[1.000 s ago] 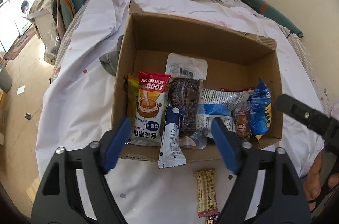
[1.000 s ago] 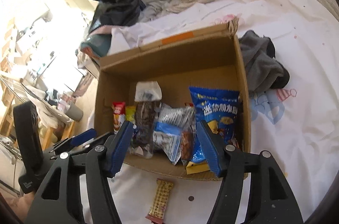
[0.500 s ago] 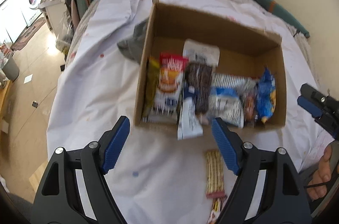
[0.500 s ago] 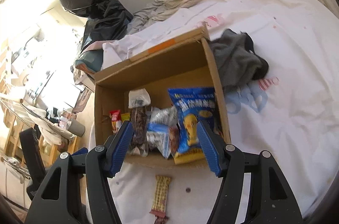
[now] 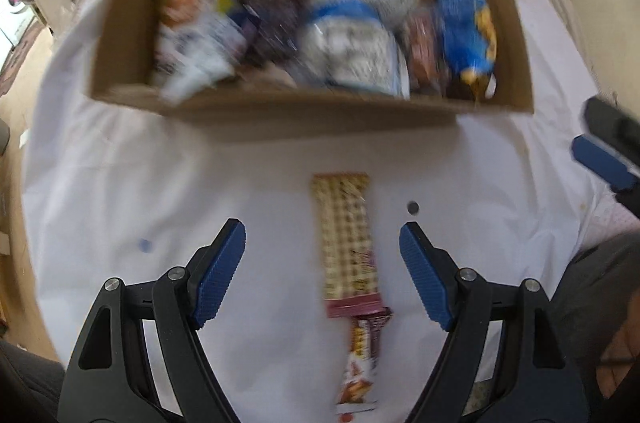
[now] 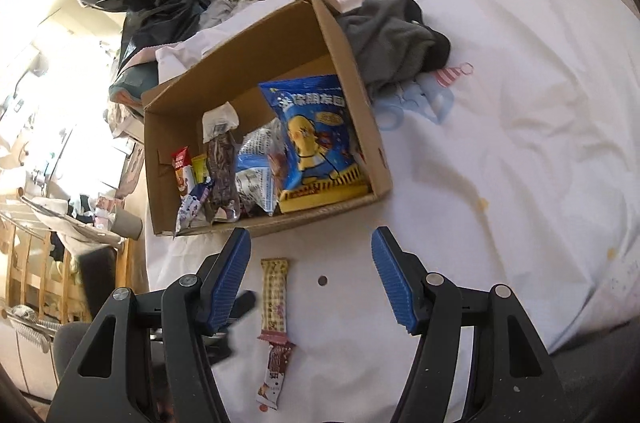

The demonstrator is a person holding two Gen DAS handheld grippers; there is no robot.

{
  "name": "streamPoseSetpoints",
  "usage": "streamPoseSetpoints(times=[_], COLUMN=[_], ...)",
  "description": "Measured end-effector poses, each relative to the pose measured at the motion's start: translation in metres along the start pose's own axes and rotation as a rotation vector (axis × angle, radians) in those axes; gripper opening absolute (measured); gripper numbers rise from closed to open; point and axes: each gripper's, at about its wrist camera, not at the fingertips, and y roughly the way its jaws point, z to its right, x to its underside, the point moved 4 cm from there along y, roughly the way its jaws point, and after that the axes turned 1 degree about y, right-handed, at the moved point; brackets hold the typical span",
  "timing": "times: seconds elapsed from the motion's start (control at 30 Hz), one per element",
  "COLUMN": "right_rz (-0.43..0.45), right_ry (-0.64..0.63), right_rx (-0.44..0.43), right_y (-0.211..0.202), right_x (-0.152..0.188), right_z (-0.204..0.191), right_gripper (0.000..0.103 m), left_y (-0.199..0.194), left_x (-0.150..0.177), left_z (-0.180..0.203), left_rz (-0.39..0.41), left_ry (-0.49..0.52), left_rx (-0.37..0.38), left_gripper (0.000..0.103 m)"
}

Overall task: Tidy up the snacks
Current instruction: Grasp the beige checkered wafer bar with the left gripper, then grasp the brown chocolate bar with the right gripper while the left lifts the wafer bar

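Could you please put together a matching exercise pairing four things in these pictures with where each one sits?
Things:
1. blue chip bag
2. beige wafer bar
3. grey cloth
4. red-topped packet

Places:
A. on the sheet outside the box, by its far right corner
B. at the left end inside the box
C. on the sheet between the left gripper's open fingers
D. at the right end inside the box

Pairs: 1-D, 2-C, 3-A, 4-B

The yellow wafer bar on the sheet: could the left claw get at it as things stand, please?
Probably yes. The left claw is open, and the yellow wafer bar lies flat on the white sheet between its fingers, nothing covering it. A smaller snack bar touches its near end.
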Motion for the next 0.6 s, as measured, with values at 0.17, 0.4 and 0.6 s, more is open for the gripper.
streamPoseSetpoints(times=[0.17, 0.4, 0.6], right_rz=[-0.012, -0.075, -0.23], right_ry=[0.042, 0.014, 0.034], right_rx=[-0.015, 0.006, -0.036], right_y=[-0.001, 0.013, 0.04], right_x=[0.002, 0.012, 0.042], right_z=[0.007, 0.003, -0.005], right_gripper=[0.066, 0.066, 0.066], left_y=[0.034, 0.013, -0.028], left_x=[0.009, 0.005, 0.017], left_z=[0.012, 0.0, -0.035], left_rz=[-0.092, -0.053, -0.065], left_ry=[-0.028, 0.003, -0.004], left_rx=[-0.02, -0.089, -0.11], left_gripper=[0.062, 0.022, 0.022])
